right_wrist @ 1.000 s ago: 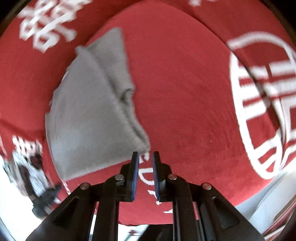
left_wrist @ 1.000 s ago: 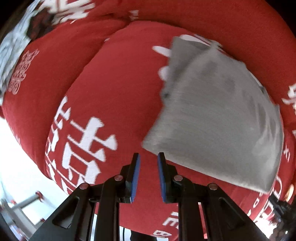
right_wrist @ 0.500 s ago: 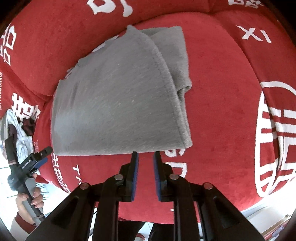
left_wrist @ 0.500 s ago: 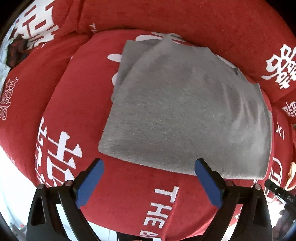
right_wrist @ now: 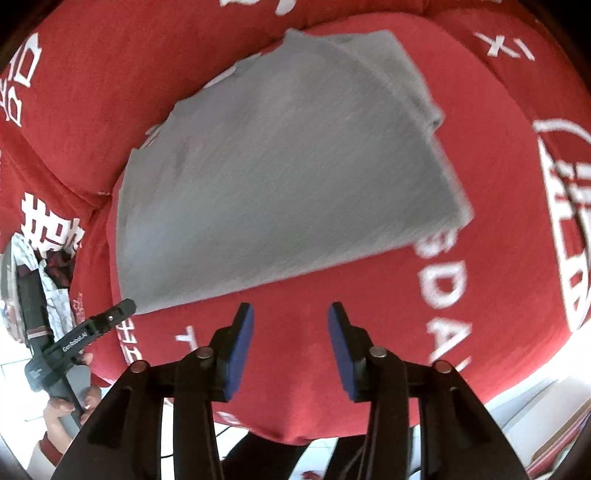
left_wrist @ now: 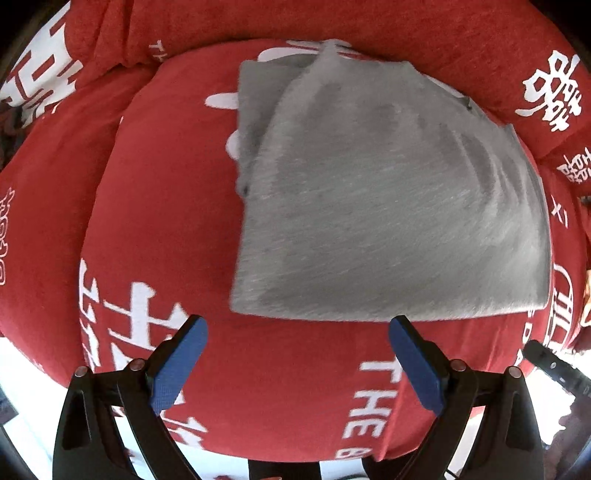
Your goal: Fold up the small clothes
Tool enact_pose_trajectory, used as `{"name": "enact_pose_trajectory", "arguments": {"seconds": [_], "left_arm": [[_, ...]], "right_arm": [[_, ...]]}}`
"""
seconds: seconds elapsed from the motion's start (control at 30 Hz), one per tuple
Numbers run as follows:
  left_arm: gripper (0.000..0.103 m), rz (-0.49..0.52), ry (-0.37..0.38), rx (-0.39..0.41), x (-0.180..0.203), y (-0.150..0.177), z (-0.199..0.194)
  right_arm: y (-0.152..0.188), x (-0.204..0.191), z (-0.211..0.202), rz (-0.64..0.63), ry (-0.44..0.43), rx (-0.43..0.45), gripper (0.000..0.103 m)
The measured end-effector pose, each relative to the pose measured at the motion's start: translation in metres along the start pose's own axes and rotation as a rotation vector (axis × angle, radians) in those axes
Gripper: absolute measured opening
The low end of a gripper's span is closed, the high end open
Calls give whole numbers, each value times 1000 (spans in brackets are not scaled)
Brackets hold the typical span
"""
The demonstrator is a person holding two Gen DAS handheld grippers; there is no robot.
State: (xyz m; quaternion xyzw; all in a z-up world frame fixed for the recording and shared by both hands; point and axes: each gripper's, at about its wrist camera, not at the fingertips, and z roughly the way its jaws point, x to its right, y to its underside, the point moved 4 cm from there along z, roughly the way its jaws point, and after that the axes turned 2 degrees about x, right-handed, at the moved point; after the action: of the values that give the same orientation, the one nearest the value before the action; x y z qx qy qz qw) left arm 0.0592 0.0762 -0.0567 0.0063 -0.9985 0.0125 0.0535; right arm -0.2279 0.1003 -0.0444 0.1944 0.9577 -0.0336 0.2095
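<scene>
A grey garment (left_wrist: 388, 206) lies folded flat on a red seat cushion (left_wrist: 166, 221) printed with white characters; a narrower folded layer sticks out at its far left. My left gripper (left_wrist: 295, 326) hovers just short of the garment's near edge, jaws wide open and nothing between them. In the right wrist view the same grey garment (right_wrist: 280, 177) fills the centre. My right gripper (right_wrist: 290, 314) sits near its front edge, its jaws opening with only red cushion between the blue pads (right_wrist: 242, 347).
The red back cushion (left_wrist: 332, 22) rises behind the garment. A patterned cloth heap (right_wrist: 40, 266) lies at the sofa's left end. A hand (right_wrist: 70, 402) holds the other black gripper at lower left. Pale floor (right_wrist: 535, 417) shows past the cushion's front edge.
Both grippers let go of the garment and drew back from it. The left jaws went from shut to wide open; the right jaws parted. The garment now lies flat in full view.
</scene>
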Motion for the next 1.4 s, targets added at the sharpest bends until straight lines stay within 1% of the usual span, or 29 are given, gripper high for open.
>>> {"name": "enact_pose_trajectory", "arguments": {"seconds": [0.13,0.23,0.4,0.53,0.6,0.7,0.77,0.87,0.97,1.03,1.13,1.3,1.4], "left_arm": [[99,22,2,-11,-19,0,2],[99,-6,-30,-19,-38,-4,5],[99,-15,-38,-18,-63,-11,5],[99,-11,-25,-9,-77,-17,5],[99,-32,-20,2,-84,-23,5],[99,-96,40,18,-93,-31,4],[99,-144,87,26,-98,-40,4],[99,-182,138,37,-104,-50,6],[99,-190,191,40,-103,-61,9],[99,-181,210,37,-100,-68,12],[99,-177,246,25,-91,-69,15],[99,-201,378,18,-85,-75,16],[99,-235,465,4,-77,-86,24]], "right_arm": [[18,-33,20,31,-44,-31,45],[28,-60,35,24,-64,-49,45],[33,-88,53,6,-78,-64,46],[32,-106,68,-4,-127,-93,59],[32,-115,79,-9,-137,-126,59],[30,-122,91,-7,-156,-141,59],[28,-124,99,35,-193,-139,59],[28,-122,111,131,-282,-134,59],[30,-119,117,182,-344,-124,59],[32,-118,121,228,-393,-116,59],[32,-113,123,268,-427,-96,59],[27,-102,126,351,-487,-49,60],[28,-98,131,415,-535,-30,60]]}}
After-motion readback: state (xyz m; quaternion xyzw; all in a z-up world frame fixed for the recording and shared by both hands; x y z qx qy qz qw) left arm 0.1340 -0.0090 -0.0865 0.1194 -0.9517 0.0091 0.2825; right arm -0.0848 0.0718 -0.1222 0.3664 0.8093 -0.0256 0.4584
